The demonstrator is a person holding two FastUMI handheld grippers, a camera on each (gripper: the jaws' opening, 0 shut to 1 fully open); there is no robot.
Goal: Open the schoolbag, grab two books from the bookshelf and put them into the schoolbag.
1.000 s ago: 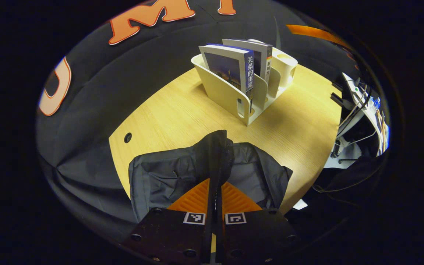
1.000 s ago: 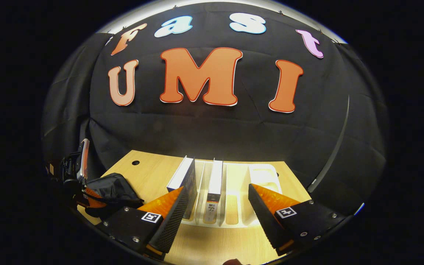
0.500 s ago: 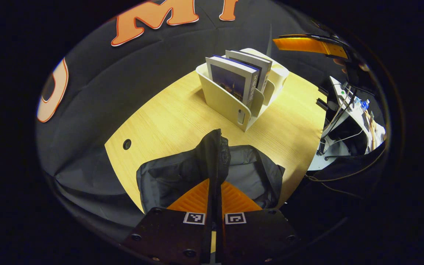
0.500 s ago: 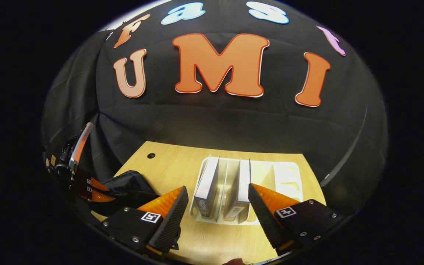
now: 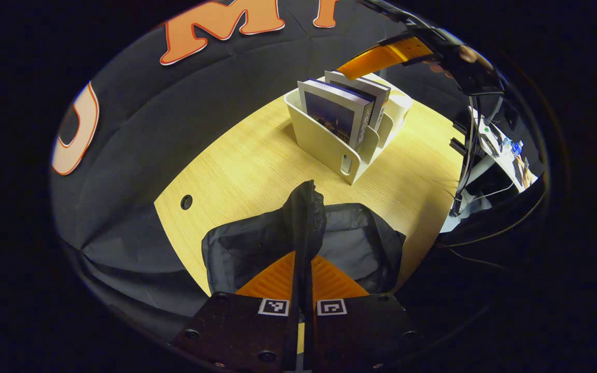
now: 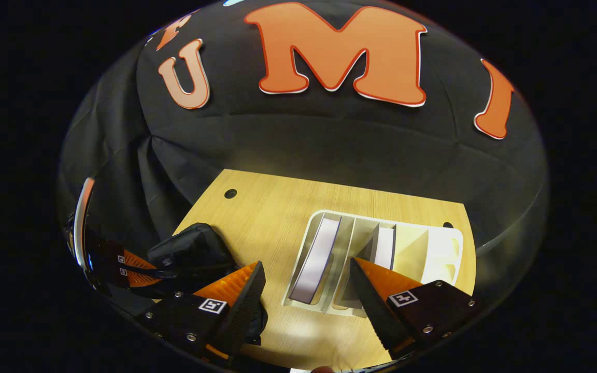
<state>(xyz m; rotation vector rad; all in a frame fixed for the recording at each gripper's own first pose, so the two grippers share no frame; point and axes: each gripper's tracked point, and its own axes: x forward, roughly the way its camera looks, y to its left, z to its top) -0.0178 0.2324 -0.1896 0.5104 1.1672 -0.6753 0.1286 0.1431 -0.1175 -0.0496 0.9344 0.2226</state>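
The black schoolbag (image 5: pixel 350 243) lies on the near part of the wooden table (image 5: pixel 236 166). My left gripper (image 5: pixel 302 255) is shut on the bag's zippered edge and holds that flap upright. A white bookshelf (image 5: pixel 324 145) stands farther back with two upright books, the near book (image 5: pixel 336 115) and the far book (image 5: pixel 368 93). In the right gripper view I look down on the bookshelf (image 6: pixel 449 248). My right gripper (image 6: pixel 306 269) hangs open above it, with the left book (image 6: pixel 316 259) under the gap and the second book (image 6: pixel 385 241) by the right finger. The schoolbag (image 6: pixel 189 248) sits to the left.
The table has a cable hole (image 5: pixel 186 201) near its left edge. Beyond the right edge stands equipment with cables (image 5: pixel 485 150). Black cloth hangs close behind the table. The bookshelf's right compartments (image 6: pixel 441 254) hold no books.
My right gripper has moved forward over the bookshelf and tipped down, so the books' top edges now lie beneath its open fingers. My left gripper keeps its hold on the bag flap.
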